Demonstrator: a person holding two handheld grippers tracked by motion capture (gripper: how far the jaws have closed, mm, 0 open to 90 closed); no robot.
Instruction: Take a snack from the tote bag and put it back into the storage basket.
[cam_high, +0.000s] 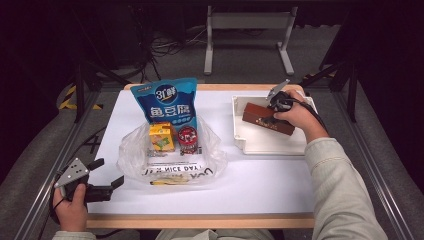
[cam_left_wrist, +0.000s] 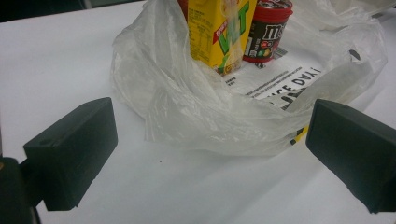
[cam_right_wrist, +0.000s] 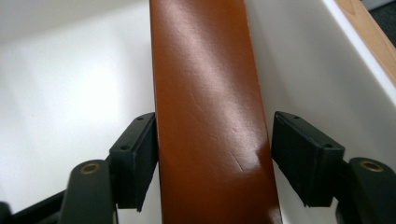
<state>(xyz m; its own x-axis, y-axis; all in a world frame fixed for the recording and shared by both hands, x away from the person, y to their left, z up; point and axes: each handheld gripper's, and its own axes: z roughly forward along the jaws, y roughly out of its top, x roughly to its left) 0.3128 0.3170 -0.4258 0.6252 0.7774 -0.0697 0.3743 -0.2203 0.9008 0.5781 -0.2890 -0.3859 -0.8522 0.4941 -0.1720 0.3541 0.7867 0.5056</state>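
I have the brown box (cam_right_wrist: 210, 112) lying in the white tray (cam_high: 260, 142) at two o'clock; the right gripper (cam_right_wrist: 215, 154) straddles it, jaws released, a gap at one pad; I lift straight up; left gripper (cam_left_wrist: 210, 154) gapes empty.

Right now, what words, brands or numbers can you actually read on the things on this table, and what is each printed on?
"鱼豆腐": blue snack bag.
"3't鲜", roughly: same bag's logo, partly blurred.
"VLT": yellow drink carton, partly behind plastic.
"m&m's" logo: red-lidded tub.
"NICE DAY", upside down: clear plastic bag.
Small print on carton and bag: too small to read.
Brown box: pale marks, unreadable.
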